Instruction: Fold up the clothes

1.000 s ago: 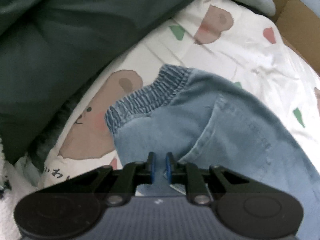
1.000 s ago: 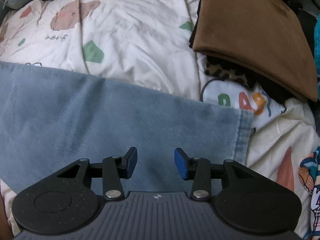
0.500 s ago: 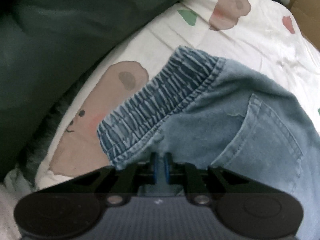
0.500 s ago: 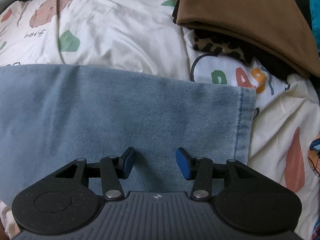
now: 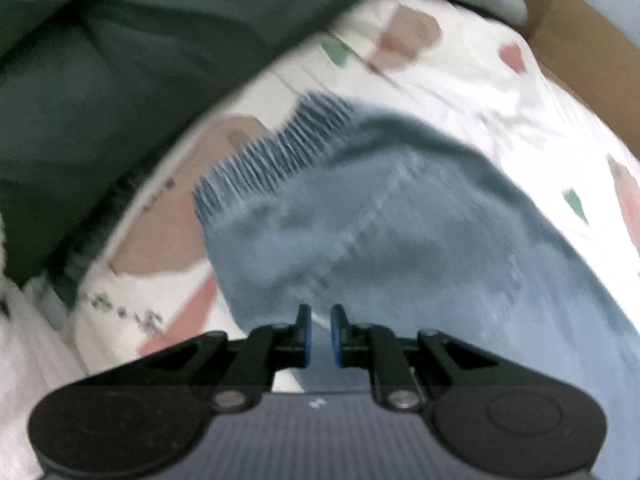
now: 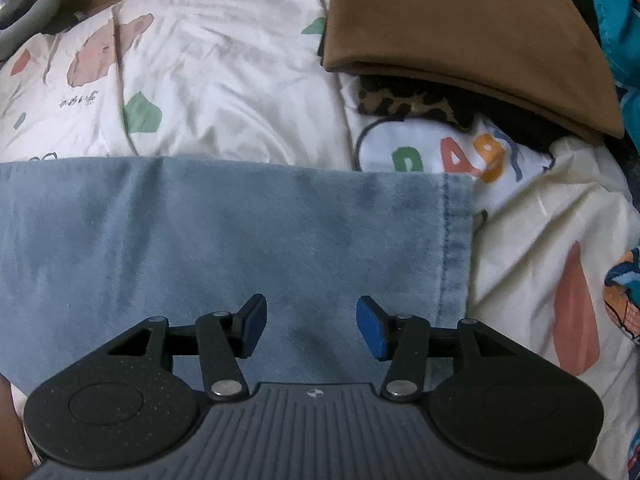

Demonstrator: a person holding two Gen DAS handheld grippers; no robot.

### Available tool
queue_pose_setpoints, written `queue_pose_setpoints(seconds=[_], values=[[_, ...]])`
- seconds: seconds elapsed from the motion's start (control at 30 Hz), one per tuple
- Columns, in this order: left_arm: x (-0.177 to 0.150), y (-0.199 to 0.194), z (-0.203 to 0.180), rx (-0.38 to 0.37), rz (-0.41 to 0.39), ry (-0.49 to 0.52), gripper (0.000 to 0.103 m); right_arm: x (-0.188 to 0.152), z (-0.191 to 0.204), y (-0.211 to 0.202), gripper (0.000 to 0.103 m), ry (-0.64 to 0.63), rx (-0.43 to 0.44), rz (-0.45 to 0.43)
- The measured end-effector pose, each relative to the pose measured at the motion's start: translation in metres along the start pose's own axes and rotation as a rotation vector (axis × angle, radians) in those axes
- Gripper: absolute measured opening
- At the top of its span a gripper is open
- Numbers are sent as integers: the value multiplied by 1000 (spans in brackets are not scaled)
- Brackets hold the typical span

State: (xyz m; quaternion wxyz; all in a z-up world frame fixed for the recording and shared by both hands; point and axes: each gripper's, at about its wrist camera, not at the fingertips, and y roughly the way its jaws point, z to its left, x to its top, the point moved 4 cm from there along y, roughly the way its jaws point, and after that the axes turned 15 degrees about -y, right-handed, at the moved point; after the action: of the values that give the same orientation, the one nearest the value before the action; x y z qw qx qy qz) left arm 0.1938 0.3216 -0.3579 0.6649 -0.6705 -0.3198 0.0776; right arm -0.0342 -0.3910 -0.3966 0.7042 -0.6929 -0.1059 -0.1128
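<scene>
Light-blue jeans (image 6: 224, 248) on printed bedsheet (image 6: 224, 72): left claw (image 5: 319, 334) pinching denim near elastic waistband (image 5: 272, 156), right claw (image 6: 311, 326) wide above hem.

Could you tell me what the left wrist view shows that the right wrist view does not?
Only the left wrist view shows the elastic waistband of the jeans, a dark green cover beside it, and the left gripper shut on denim. Only the right wrist view shows the hemmed leg end, a folded brown garment lying over a leopard-print piece, and the right gripper open above the leg. Both show the same light blue jeans on the white printed bedsheet.
</scene>
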Motion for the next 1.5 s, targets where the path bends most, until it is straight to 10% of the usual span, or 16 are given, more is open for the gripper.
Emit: queue_pose_setpoints(seconds=[0.47,0.9,1.5], values=[[-36,25,-1,40,79,29,13,-8,-7,2,59,-14,14,38],[-39,-61,-19,30,35,18,70,-21,-31,-51,77,39,86,-103],[-68,-139,-68,7,-8,90,77,-53,-75,-117,77,154,185,-209]])
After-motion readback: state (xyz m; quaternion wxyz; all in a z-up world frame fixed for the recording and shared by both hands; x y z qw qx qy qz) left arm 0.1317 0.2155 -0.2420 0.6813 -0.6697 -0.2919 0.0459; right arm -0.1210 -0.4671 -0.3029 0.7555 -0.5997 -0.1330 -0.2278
